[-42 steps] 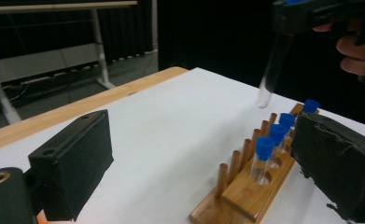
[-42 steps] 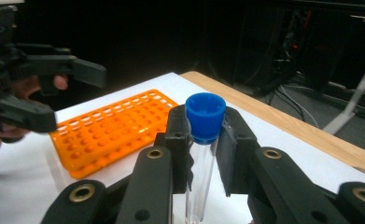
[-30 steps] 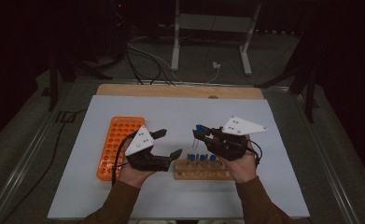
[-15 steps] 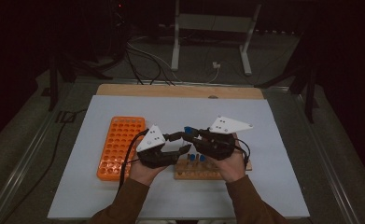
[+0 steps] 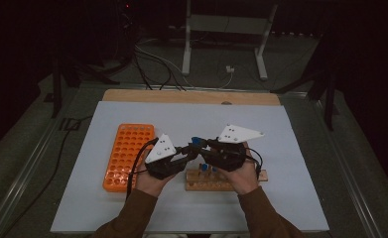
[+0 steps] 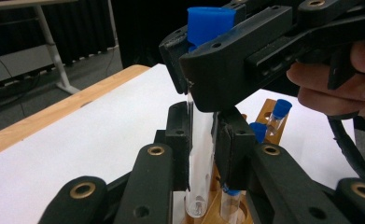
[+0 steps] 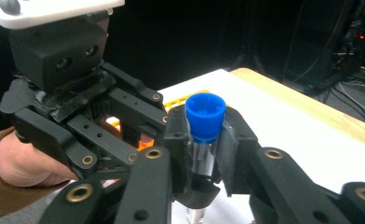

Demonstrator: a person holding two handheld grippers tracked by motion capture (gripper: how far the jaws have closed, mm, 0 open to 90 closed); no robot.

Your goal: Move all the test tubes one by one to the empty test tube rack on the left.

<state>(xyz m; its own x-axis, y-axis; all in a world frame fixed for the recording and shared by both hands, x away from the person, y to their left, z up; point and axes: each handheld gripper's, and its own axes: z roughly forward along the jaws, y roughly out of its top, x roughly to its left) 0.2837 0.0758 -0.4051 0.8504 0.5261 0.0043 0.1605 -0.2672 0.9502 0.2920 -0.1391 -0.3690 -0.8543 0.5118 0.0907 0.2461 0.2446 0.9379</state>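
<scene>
White counter [image 5: 132, 208] carries an orange tube rack [image 5: 128, 154] at the left and a wooden rack [image 5: 221, 181] with blue-capped tubes under the hands. Left claw [image 5: 191, 151] and right claw [image 5: 204, 144] meet above the wooden rack, both clamped on one clear test tube [image 6: 200, 154]. Right claw grips it just below the blue cap [image 7: 205, 116]; left claw grips the glass lower down. Tube upright, held off the counter, its bottom near the wooden rack.

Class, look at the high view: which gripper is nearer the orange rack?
Left. The left gripper sits just right of the orange rack; the right gripper is farther right, above the wooden rack.
</scene>
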